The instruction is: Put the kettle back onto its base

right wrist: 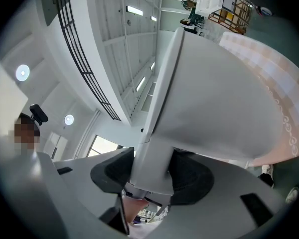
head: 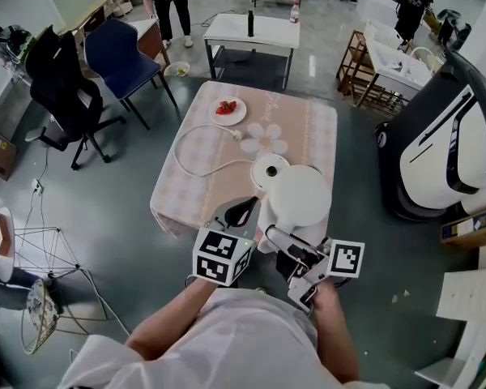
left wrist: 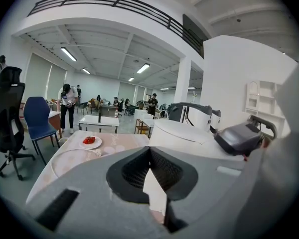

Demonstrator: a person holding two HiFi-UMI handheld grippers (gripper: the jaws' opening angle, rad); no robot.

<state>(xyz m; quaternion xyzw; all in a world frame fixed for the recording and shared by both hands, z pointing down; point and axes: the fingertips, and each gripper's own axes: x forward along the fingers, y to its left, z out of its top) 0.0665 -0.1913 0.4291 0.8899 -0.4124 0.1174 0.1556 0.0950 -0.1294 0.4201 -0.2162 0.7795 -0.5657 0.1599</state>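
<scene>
A white kettle [head: 298,197] hangs over the near side of the table [head: 308,128], which has a pale pink cloth. My right gripper [head: 277,235] is shut on its handle [right wrist: 152,168], and the kettle body [right wrist: 214,98] fills the right gripper view at a tilt. The round white base [head: 269,168] lies flat on the cloth just beyond the kettle, partly covered by it. Its white cord [head: 198,148] loops to the left. My left gripper [head: 241,211] sits just left of the kettle [left wrist: 182,136], its jaws [left wrist: 149,151] closed with nothing held.
A plate of strawberries [head: 227,109] rests at the table's far edge. A blue chair [head: 125,55] and a black chair [head: 61,79] stand to the left, and a large white machine [head: 445,144] to the right. Behind is a white table [head: 251,31], with people standing farther back.
</scene>
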